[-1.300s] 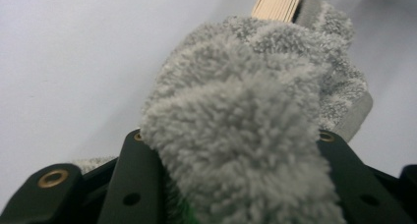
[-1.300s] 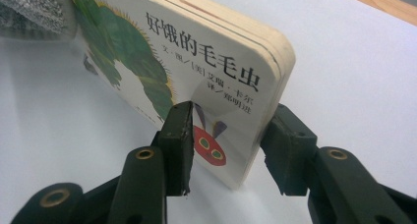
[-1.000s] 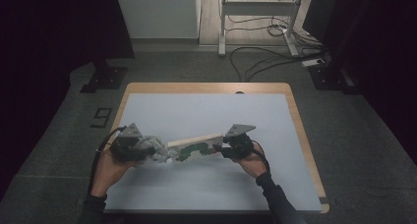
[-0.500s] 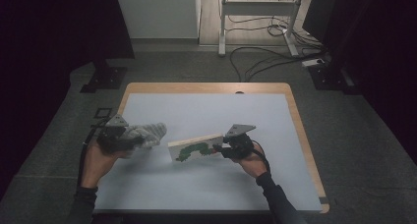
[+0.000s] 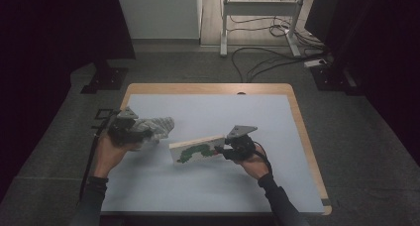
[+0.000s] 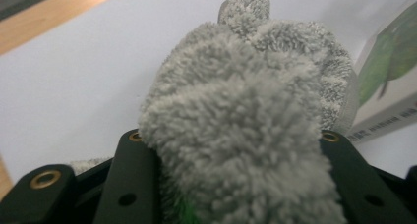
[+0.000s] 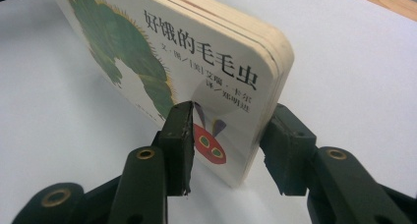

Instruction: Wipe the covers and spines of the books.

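We have a board book (image 5: 198,150) stood on its long edge near the middle of the pale table (image 5: 213,107), cover with the green caterpillar facing the person, tilted a bit back. In the right gripper view the book (image 7: 196,71) shows its title and the caterpillar's red face, and the right gripper (image 7: 227,150) clamps one short end, a black jaw pressed on the cover and the other on the back. In the high view that right gripper (image 5: 225,151) sits at the book's right end, hand behind it. Well off to the left, the left gripper (image 5: 141,135) holds a grey fluffy cloth (image 5: 156,127) bunched up, clear of the book, over the table's left part. In the left gripper view the cloth (image 6: 246,116) bulges out between the two black jaws, which squeeze it from both sides; the left gripper's jaws have just been opening a little, cloth between them and pads touching it. Part of the book's edge sits beyond the cloth at the right of that view. We judge the step in hand as wiping the book: right side steadies it upright, left side has the cloth apart from it, between strokes or about to come in. Next move likely calls for bringing the cloth across to the cover and rubbing along it, with the right grip firm enough that the book does not tip or slide.
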`<state>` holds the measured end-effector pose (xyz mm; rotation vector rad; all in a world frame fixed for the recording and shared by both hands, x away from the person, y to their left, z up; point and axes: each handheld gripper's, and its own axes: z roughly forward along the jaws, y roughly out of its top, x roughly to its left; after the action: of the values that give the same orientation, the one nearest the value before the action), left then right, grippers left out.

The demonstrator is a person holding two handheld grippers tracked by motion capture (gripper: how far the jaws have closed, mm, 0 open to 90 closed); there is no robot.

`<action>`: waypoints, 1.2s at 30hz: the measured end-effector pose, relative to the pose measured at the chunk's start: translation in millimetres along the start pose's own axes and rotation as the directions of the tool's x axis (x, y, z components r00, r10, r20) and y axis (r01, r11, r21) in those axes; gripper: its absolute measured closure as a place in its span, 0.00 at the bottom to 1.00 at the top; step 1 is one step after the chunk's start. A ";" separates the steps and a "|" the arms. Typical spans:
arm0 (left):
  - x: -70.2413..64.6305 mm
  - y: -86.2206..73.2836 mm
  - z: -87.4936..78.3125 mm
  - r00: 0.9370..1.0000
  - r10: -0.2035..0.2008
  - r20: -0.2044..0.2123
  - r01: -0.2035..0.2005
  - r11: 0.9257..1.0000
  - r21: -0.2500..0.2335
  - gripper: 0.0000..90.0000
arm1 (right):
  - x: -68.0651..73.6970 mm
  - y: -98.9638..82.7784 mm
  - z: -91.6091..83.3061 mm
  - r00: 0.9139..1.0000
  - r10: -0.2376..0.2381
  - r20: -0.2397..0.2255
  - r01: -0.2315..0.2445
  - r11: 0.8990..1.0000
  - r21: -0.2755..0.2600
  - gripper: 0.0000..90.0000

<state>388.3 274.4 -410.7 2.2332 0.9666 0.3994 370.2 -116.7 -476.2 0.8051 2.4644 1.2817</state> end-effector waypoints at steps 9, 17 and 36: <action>7.2 -15.8 33.5 0.999 -0.049 0.023 0.049 0.999 0.014 0.62 | -0.6 -2.6 2.0 1.000 0.003 -0.002 -0.003 1.000 0.006 0.62; 14.7 -37.8 59.7 0.996 -0.087 0.028 0.086 0.995 0.049 0.60 | -1.5 -5.1 4.6 1.000 0.010 -0.010 -0.010 1.000 0.013 0.62; 16.0 -40.5 54.5 0.989 -0.132 0.066 0.131 0.991 0.027 0.19 | -1.9 -4.8 3.5 1.000 0.023 -0.012 -0.023 1.000 0.001 0.62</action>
<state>405.3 281.9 -477.9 2.1740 1.0804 0.2531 371.6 -117.5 -482.2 0.8312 2.4727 1.2968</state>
